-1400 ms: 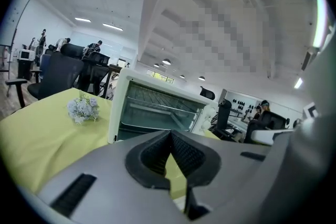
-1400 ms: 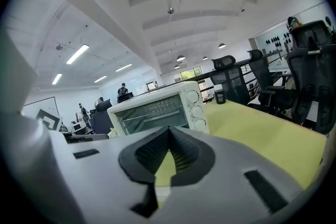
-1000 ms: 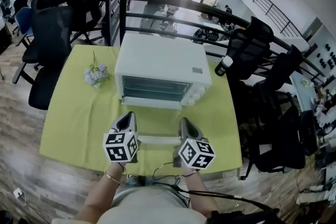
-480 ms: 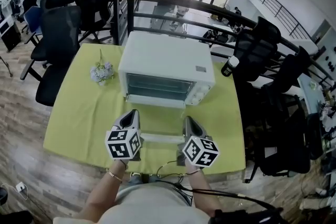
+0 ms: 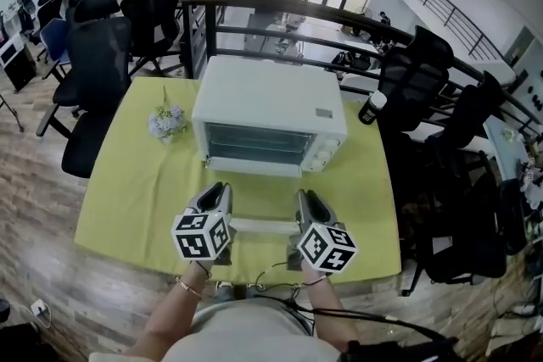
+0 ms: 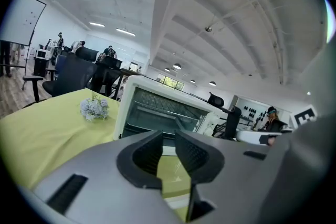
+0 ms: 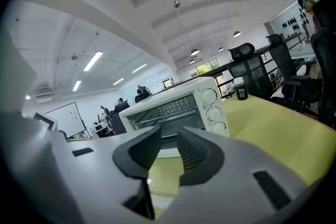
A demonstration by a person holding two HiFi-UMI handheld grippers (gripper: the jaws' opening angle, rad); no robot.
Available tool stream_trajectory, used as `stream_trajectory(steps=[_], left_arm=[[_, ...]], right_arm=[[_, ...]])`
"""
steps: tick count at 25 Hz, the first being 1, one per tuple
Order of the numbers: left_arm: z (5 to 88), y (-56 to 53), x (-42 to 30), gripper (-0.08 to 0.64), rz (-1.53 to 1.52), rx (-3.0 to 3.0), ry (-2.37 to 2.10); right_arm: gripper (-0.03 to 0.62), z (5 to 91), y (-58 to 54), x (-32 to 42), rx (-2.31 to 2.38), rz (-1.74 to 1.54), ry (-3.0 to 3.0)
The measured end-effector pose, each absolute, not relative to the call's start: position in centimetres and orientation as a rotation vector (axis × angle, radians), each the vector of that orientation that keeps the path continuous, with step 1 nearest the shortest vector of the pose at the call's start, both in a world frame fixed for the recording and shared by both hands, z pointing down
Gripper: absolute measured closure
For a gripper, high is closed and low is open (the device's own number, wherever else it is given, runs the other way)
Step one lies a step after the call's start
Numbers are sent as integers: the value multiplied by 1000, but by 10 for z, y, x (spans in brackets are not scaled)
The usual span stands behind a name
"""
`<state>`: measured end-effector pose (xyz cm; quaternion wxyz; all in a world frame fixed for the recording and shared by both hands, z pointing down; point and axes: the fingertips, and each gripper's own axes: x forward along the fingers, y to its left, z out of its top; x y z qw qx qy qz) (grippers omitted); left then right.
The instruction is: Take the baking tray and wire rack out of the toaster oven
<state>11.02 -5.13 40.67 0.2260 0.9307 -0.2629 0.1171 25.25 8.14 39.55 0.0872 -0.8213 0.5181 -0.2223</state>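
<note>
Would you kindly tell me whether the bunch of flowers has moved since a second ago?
No. The flowers still sit left of the toaster oven, by its front corner; only the camera shifted.

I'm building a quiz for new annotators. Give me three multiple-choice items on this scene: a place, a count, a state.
1. The small bunch of pale flowers lies where, from the white toaster oven? A on top; B to its left, on the yellow-green cloth; C inside.
2. Round knobs on the oven's front? A one; B three; C five.
3. The black bottle with a white cap? A upright; B tipped over; C gripped.
B: the flowers sit left of the oven. B: three stacked knobs. A: it stands upright.
</note>
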Motion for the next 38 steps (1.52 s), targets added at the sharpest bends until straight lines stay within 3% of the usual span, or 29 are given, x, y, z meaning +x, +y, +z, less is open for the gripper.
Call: stream_trajectory(steps=[2,7,15,38], left_arm=[[407,-50,110,447,311,2559,-703],[411,-51,108,421,261,2491,-677],[421,-55,108,417,183,2365,-623],[516,-106,132,413,131,2128,-629]], right_arm=[[492,397,82,252,-2439,-671,1529],[440,397,81,252,-2313,-693,1464],[416,408,76,254,-2117,-746,1350],[417,511,51,295,-2117,-896,1160]])
